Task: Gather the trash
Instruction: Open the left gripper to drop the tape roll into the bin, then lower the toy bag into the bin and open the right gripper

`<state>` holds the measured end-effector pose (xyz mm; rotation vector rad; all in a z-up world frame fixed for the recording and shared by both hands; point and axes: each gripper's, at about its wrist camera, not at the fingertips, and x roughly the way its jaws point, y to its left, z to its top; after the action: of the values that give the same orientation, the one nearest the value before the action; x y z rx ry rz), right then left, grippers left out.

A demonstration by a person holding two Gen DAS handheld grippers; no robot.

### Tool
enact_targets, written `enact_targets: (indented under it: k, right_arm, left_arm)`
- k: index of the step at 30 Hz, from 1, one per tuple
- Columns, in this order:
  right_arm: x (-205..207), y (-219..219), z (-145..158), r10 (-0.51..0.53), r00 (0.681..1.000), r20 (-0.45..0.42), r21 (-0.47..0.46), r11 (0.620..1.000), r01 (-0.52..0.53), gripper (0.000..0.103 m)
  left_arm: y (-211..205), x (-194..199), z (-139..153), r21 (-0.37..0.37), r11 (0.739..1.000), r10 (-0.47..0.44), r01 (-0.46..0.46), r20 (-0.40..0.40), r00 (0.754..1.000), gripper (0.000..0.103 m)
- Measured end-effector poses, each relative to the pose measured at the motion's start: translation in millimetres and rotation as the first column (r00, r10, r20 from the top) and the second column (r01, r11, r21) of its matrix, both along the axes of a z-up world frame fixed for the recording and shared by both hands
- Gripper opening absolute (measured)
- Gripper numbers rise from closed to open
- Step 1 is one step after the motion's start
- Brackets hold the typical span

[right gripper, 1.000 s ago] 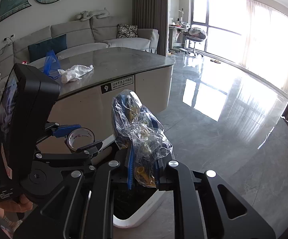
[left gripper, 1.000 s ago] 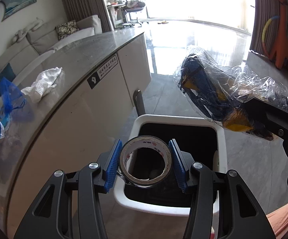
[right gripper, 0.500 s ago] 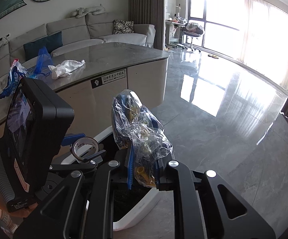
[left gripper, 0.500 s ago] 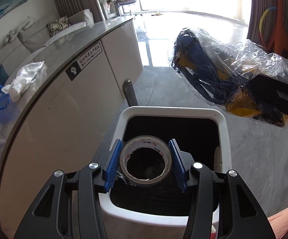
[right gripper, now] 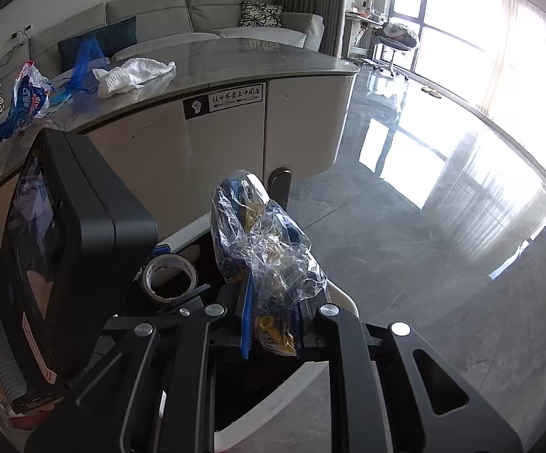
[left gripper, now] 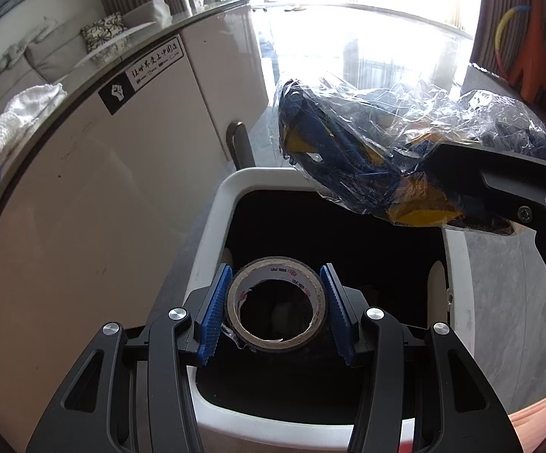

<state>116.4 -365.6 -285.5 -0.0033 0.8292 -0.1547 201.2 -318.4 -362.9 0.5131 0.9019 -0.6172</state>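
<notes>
My left gripper (left gripper: 276,313) is shut on a nearly used-up tape roll (left gripper: 312,288) and holds it over the open mouth of a white trash bin (left gripper: 212,222) with a black inside. The roll also shows in the right wrist view (right gripper: 169,277). My right gripper (right gripper: 271,321) is shut on a crumpled clear plastic wrapper with blue and yellow print (right gripper: 265,249). In the left wrist view that wrapper (left gripper: 367,143) hangs above the bin's far right rim.
A curved white counter (right gripper: 205,139) stands left of the bin. On its grey top lie a white cloth (right gripper: 133,73), a blue net bag (right gripper: 84,64) and a blue-and-white plastic bag (right gripper: 27,98). Glossy grey floor (right gripper: 424,226) spreads to the right.
Both grippers have moved lower and closer over the bin with their loads. The bin opening fills more of the left wrist view. Both grips are unchanged.
</notes>
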Motion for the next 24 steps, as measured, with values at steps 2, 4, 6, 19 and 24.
enact_targets:
  k: [2, 4, 6, 19, 24]
  right_arm:
    - [2, 3, -3, 0.010, 1.000, -0.014, -0.017, 1.000, -0.011, 0.017]
    - [3, 6, -8, 0.017, 0.999, -0.033, -0.052, 0.998, -0.018, 0.017]
    - [5, 7, -11, 0.023, 0.999, -0.048, -0.053, 0.998, -0.025, 0.017]
    - [13, 6, -14, 0.012, 0.998, -0.068, -0.067, 0.998, -0.016, 0.018]
    - [13, 5, -11, 0.004, 0.999, -0.054, -0.064, 0.998, -0.007, 0.018]
  left_arm:
    - [-3, 3, -7, 0.008, 1.000, 0.001, -0.001, -0.012, 1.000, 0.050]
    - [-5, 5, -12, 0.012, 1.000, 0.002, -0.002, -0.026, 1.000, 0.050]
    - [-7, 7, -16, 0.013, 1.000, 0.002, -0.001, -0.032, 0.999, 0.050]
    - [-15, 19, -39, 0.103, 0.995, 0.003, 0.010, -0.129, 0.992, 0.100]
    - [-12, 12, -23, 0.083, 0.996, -0.009, 0.013, -0.051, 0.999, 0.100]
